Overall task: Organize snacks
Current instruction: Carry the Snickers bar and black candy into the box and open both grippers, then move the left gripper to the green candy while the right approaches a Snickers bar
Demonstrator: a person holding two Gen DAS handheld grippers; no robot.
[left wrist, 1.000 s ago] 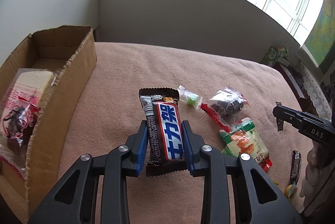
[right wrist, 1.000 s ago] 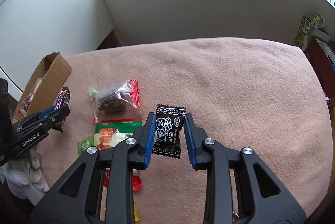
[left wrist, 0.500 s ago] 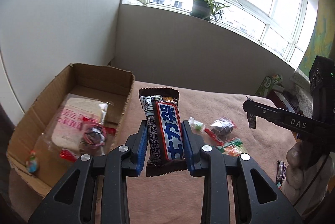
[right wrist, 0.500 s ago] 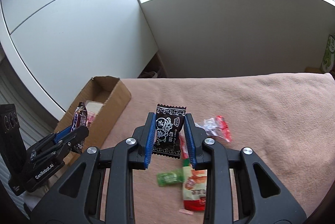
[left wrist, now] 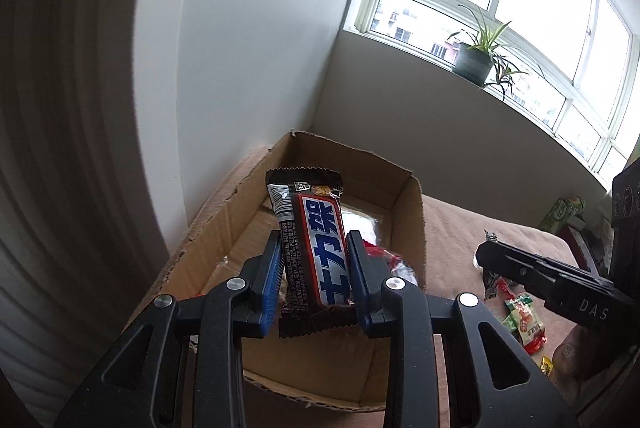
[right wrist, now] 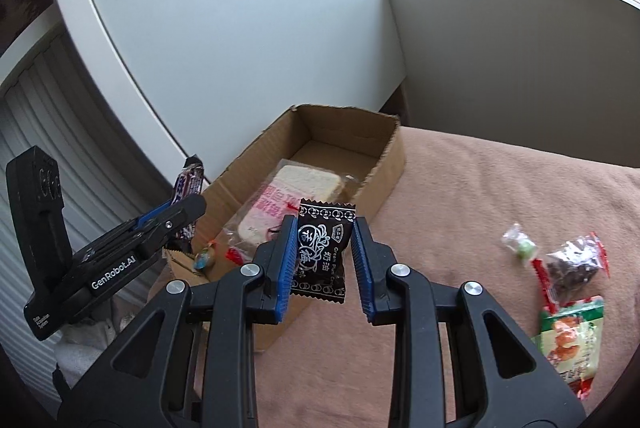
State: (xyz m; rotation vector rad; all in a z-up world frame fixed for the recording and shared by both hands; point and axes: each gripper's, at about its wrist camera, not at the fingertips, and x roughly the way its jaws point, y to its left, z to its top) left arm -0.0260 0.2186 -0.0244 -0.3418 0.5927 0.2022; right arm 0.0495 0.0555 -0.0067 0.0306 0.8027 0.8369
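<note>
My left gripper (left wrist: pixel 314 252) is shut on a brown Snickers bar (left wrist: pixel 316 252) and holds it above the open cardboard box (left wrist: pixel 412 211). My right gripper (right wrist: pixel 322 252) is shut on a black plum candy packet (right wrist: pixel 322 248), held in the air just right of the box (right wrist: pixel 390 163). The box holds a wrapped sandwich bread (right wrist: pixel 288 199) and small candies. The left gripper also shows in the right wrist view (right wrist: pixel 176 216), over the box's near left corner. The right gripper shows in the left wrist view (left wrist: pixel 492 252), to the right of the box.
Loose snacks lie on the pink blanket (right wrist: pixel 480 195): a green candy (right wrist: pixel 522 246), a bag of dark dried fruit (right wrist: pixel 572 264), a green and red packet (right wrist: pixel 572 340). A white wall panel stands left of the box. A potted plant (left wrist: pixel 476 59) sits on the sill.
Both grippers have swung left toward the box with their snacks. The left one has moved from beside the box to above it; the right one has come up to its right side.
</note>
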